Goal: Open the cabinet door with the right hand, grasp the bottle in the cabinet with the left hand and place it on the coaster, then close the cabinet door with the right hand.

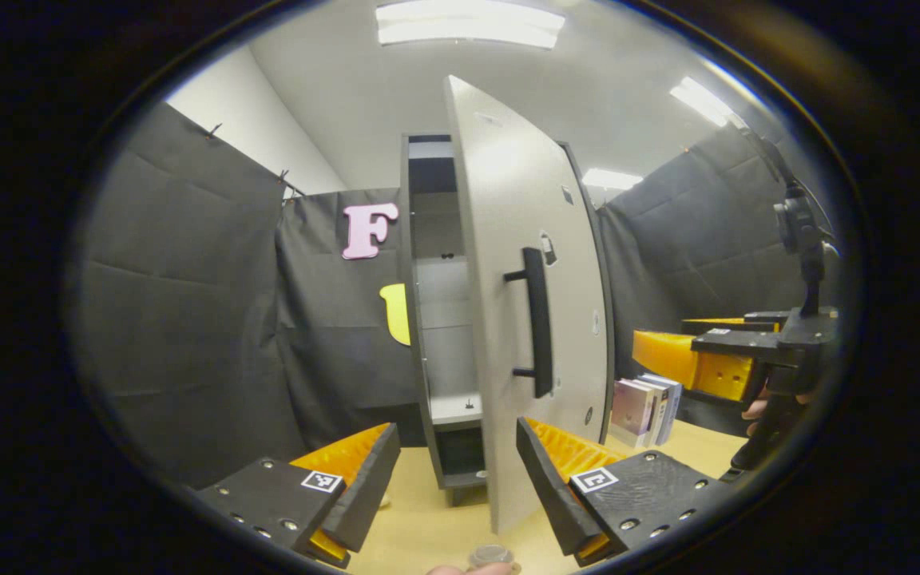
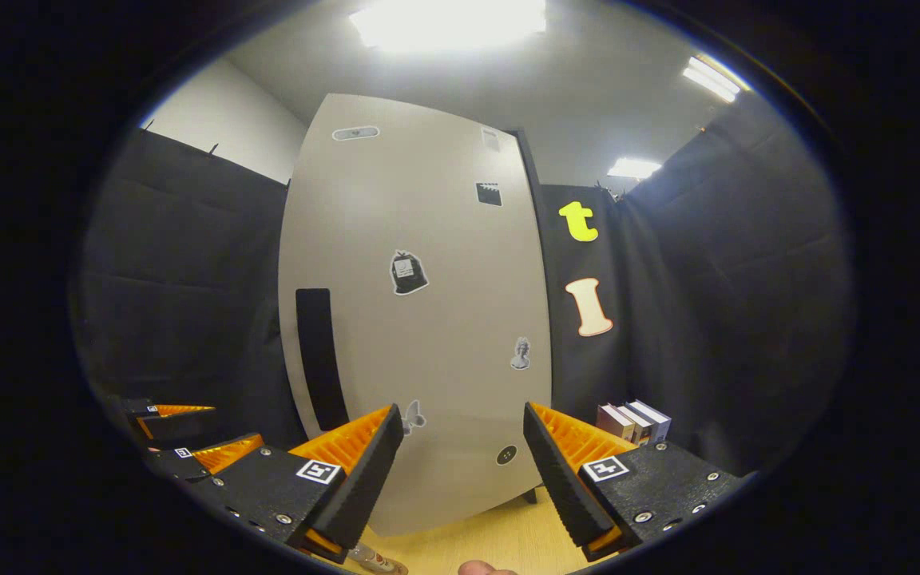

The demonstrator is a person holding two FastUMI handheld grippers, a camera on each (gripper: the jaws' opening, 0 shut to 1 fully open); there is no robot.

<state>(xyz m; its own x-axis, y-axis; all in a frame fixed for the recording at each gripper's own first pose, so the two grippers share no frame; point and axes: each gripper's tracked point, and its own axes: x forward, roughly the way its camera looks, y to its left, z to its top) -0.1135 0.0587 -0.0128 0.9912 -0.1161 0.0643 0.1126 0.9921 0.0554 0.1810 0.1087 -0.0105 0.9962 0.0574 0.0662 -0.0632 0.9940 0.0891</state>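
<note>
Both grippers empty, jaws apart. Left gripper faces cabinet, whose door stands part open w/ handle toward camera. Shelves seen through gap look bare. Bottle cap at bottom edge, just below left fingers. Right gripper close to door front. Books right of cabinet on table.
</note>
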